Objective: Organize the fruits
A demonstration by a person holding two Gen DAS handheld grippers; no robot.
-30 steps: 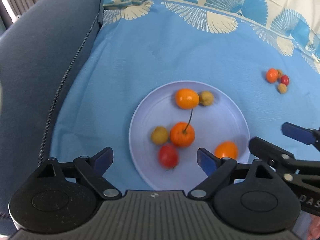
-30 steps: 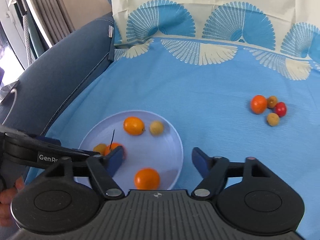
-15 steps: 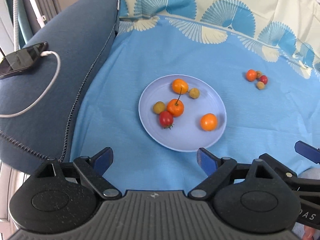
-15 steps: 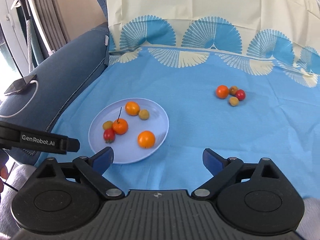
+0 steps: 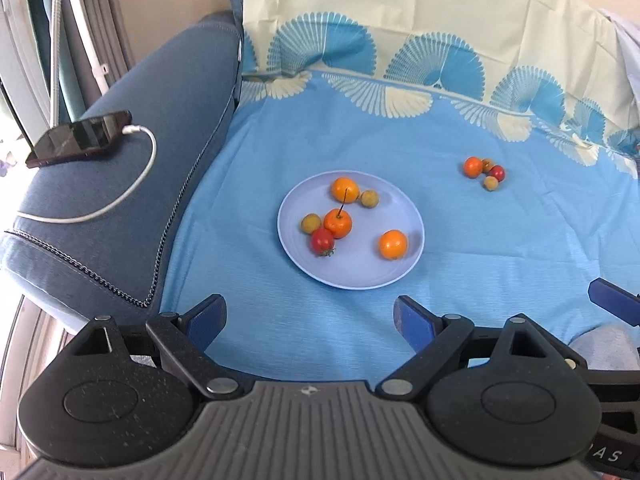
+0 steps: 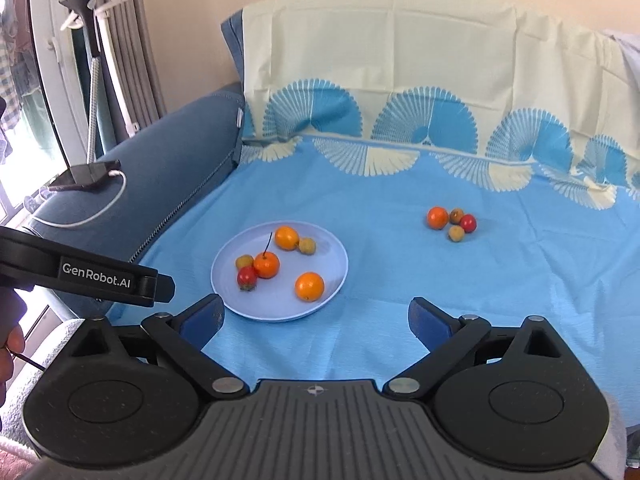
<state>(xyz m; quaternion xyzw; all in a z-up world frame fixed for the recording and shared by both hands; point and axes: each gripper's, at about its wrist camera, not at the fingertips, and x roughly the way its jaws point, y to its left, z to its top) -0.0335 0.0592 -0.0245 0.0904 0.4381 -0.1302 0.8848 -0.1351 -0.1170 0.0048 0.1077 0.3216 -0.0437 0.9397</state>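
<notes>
Pale-blue plate (image 6: 335, 278), near the sofa's left edge, holds six fruits (image 6: 309, 286); four loose fruits (image 6: 451, 221) remain toward the right. Both grippers have withdrawn; right gripper (image 6: 316, 322) fingers have just been opening, empty; left gripper (image 5: 309, 316) fingers spread, empty

Left gripper (image 5: 308, 316): matte black body with a ribbed grey centre panel, two round speckled housings, and silver pivot screws at the base of each linkage arm. Fingers (image 5: 412, 320) carry blue pads. Right gripper (image 6: 316, 320): identical build. Seen from the right wrist, the left unit's black side bar bears white "GenRobot.AI" lettering (image 6: 96, 276).
</notes>
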